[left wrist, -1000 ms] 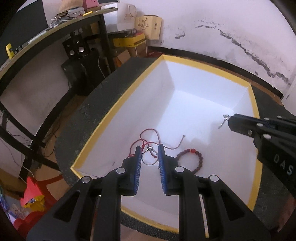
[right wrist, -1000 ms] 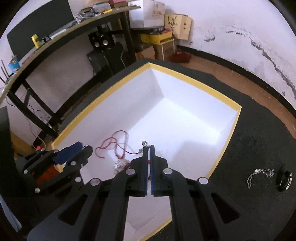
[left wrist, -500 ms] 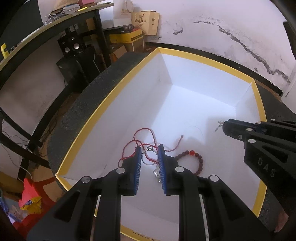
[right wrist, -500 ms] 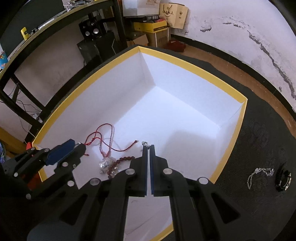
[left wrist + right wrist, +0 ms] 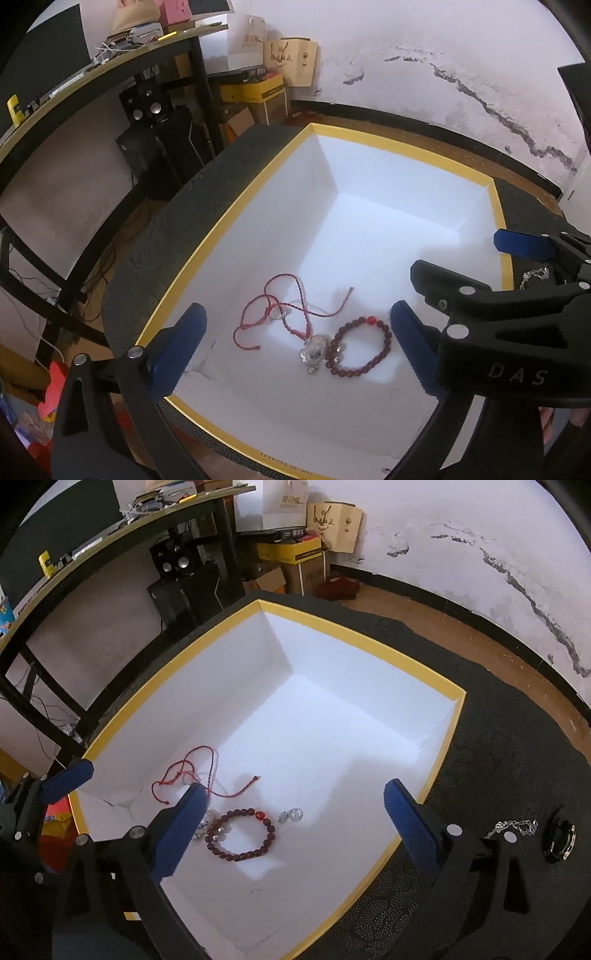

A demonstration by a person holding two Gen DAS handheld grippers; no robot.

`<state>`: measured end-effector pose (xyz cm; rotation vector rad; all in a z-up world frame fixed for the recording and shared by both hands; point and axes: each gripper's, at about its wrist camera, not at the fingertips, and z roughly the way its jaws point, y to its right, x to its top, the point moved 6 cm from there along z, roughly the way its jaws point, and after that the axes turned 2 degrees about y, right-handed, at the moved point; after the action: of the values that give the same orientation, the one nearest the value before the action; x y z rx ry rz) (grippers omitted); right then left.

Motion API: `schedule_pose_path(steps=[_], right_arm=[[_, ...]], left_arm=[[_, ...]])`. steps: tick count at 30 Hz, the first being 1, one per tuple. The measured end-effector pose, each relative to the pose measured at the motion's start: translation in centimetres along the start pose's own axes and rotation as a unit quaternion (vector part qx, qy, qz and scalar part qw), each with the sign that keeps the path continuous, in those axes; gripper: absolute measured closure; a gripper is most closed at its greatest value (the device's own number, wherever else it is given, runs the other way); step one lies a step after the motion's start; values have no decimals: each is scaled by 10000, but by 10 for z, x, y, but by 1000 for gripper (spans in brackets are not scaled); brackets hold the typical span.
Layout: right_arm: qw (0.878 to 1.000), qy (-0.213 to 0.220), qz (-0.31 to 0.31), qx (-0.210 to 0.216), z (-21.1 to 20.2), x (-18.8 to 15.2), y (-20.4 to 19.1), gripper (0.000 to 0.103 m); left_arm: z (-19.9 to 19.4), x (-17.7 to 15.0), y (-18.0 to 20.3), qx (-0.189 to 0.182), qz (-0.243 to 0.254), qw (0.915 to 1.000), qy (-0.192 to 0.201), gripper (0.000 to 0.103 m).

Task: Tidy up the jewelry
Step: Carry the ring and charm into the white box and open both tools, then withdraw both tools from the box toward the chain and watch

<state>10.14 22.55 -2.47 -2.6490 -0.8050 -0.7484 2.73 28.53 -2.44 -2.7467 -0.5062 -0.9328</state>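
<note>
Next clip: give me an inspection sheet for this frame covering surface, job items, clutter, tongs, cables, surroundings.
Surface: dark textured mat under a white box with a yellow rim.
Job's things: inside the box, a red cord, a silver charm, a dark red bead bracelet and a small silver piece. Outside on the mat, a silver chain and a black ring-shaped item.
Clutter: nothing seen on the mat beyond these.
Tongs: left tongs open, empty, above the box; right tongs open, empty.
Cables: loose wires on the floor by the desk legs.
Surroundings: desk, speakers, cardboard boxes, cracked wall.
</note>
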Motion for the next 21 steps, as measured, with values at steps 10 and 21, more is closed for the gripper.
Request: schedule_pose_path(steps=[10, 21], right_arm=[[9983, 414, 413, -71, -65, -24, 54, 10], [9737, 1004, 1528, -1361, -171, -147, 222, 9]], left_arm=[[-40, 1, 8, 70, 160, 9996, 231, 6], [-71, -26, 165, -1012, 696, 9919, 329, 6]])
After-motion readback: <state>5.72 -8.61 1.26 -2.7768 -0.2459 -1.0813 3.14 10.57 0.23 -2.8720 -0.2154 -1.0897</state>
